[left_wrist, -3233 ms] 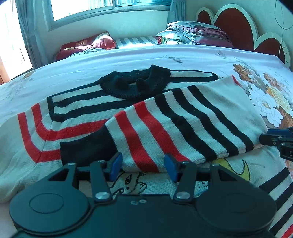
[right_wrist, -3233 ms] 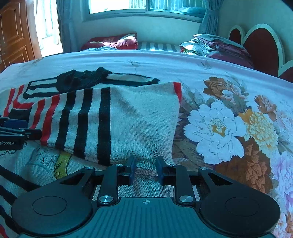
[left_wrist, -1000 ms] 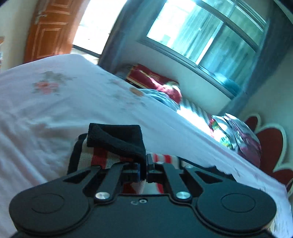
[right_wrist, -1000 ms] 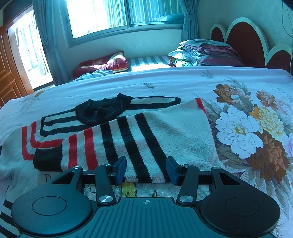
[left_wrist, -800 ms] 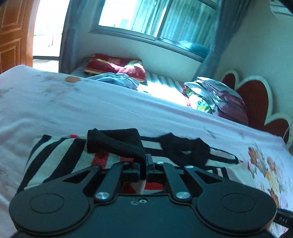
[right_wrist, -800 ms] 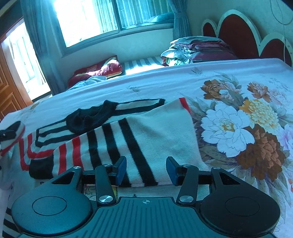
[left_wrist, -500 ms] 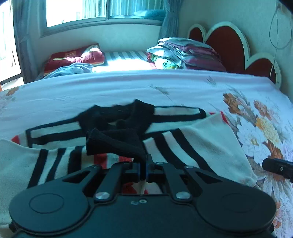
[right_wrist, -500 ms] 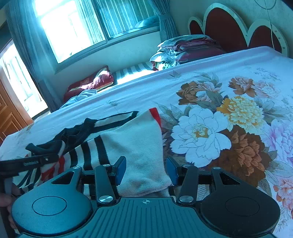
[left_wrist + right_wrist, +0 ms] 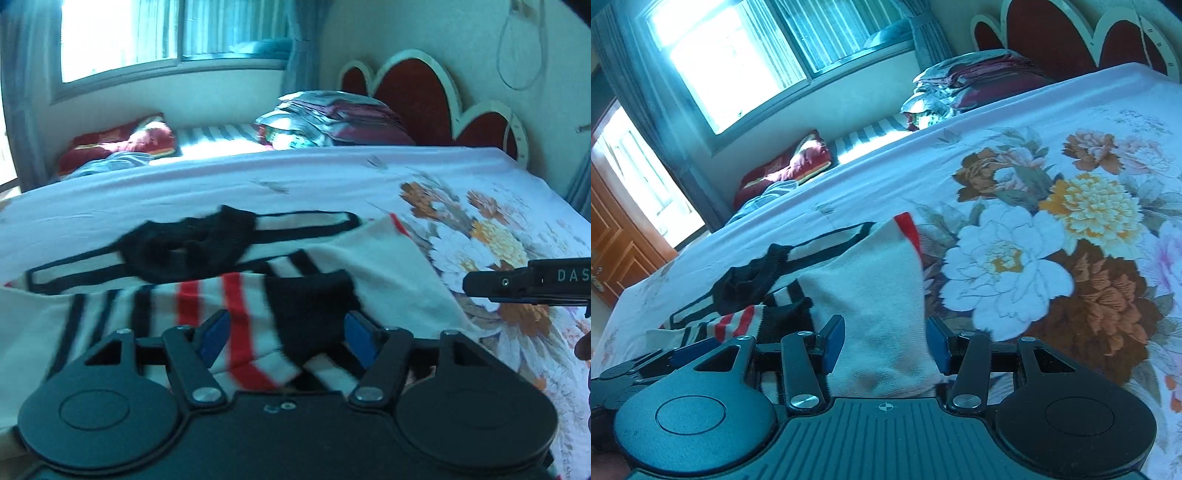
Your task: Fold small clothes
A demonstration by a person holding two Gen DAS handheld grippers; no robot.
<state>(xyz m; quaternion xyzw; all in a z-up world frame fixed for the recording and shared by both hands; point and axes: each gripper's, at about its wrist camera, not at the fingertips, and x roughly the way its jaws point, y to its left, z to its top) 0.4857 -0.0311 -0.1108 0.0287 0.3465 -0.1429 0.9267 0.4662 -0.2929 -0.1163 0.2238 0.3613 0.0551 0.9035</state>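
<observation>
The black cuff (image 9: 310, 306), pinched 0.5 s ago, has been released by the left gripper (image 9: 288, 338); fingers wide apart. Right gripper (image 9: 884, 343) spread, empty. Sweater (image 9: 871, 266) lies lower-centre on the bed (image 9: 1015, 122).

"DAS" on right tool (image 9: 524, 286)

Both wrist cameras sit low and close over the floral-sheeted bed (image 9: 480, 192), facing the bright window (image 9: 166, 33) and scalloped red headboard (image 9: 413, 92). The left view looks level; the right view tilts. Both share the striped knit sweater (image 9: 388, 266), and the left view catches the right gripper (image 9: 524, 282) at its edge.
</observation>
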